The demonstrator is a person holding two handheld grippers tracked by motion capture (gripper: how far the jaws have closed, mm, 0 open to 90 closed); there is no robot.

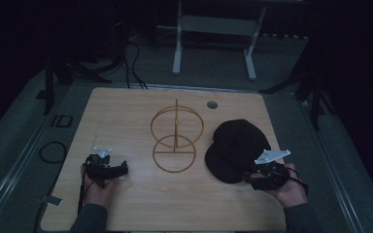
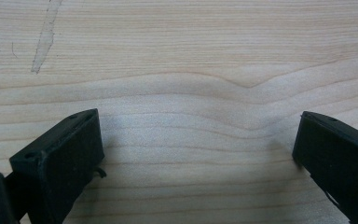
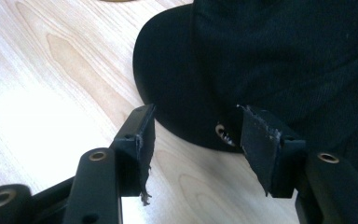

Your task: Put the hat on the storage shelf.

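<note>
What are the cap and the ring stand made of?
Black cap: looks like matte woven fabric, fine ribbed weave in the right gripper view, stiff brim. Ring stand: thin golden hoops and rod, probably metal wire, though painted plastic is possible.

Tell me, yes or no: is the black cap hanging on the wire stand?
No, the black cap lies flat on the table, to the right of the wire stand.

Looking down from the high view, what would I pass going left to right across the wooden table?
Left gripper → gold wire stand → black cap → right gripper, its jaws open at the cap's near edge.
</note>
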